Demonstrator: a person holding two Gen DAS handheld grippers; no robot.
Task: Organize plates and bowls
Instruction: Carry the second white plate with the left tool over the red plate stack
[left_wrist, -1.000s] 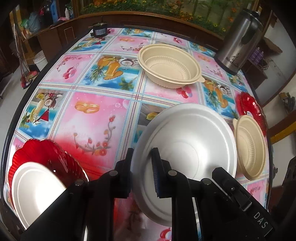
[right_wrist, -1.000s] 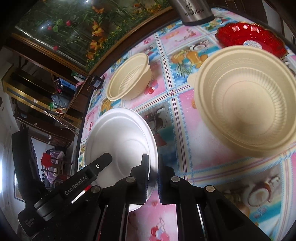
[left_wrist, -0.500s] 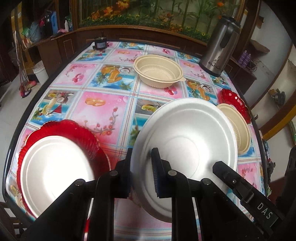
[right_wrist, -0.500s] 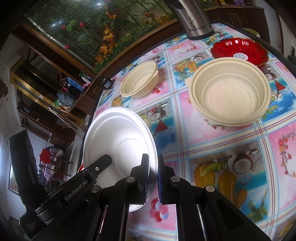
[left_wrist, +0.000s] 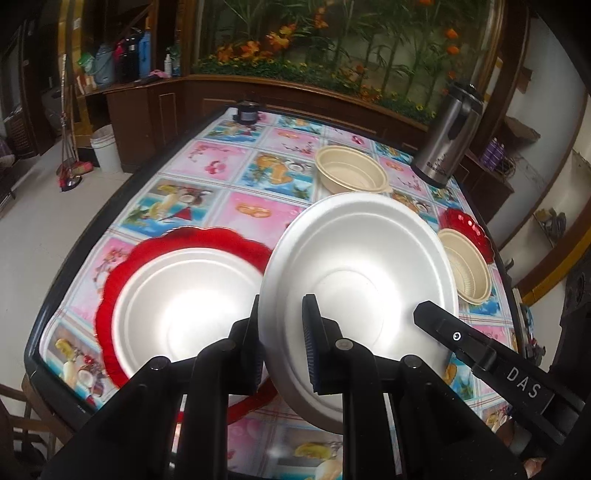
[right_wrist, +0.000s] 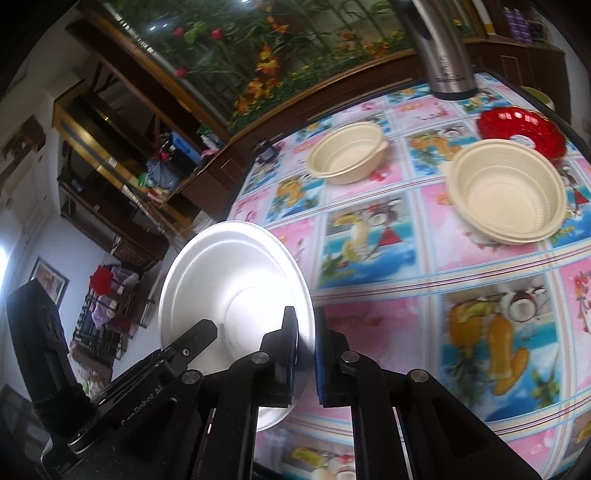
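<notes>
A white foam plate (left_wrist: 354, 280) hangs tilted above the table, held at its near rim from both sides. My left gripper (left_wrist: 281, 310) is shut on that rim, one finger behind the plate and one in front. In the right wrist view my right gripper (right_wrist: 304, 317) is shut on the same white plate (right_wrist: 229, 277). A second white plate (left_wrist: 184, 295) lies on a large red plate (left_wrist: 122, 266) at the table's near left. Two cream bowls (left_wrist: 351, 170) (left_wrist: 465, 266) stand farther back and to the right.
A small red plate (left_wrist: 465, 225) lies by the right edge, behind the nearer cream bowl. A steel thermos (left_wrist: 443, 140) stands at the far right corner. A small dark object (left_wrist: 247, 112) sits at the far edge. The table (left_wrist: 251, 210) wears a bright patterned cloth.
Both grippers have risen and drawn back with the white plate between them. The red plate with its white plate has come fully into the left wrist view. The bowls look farther away.
</notes>
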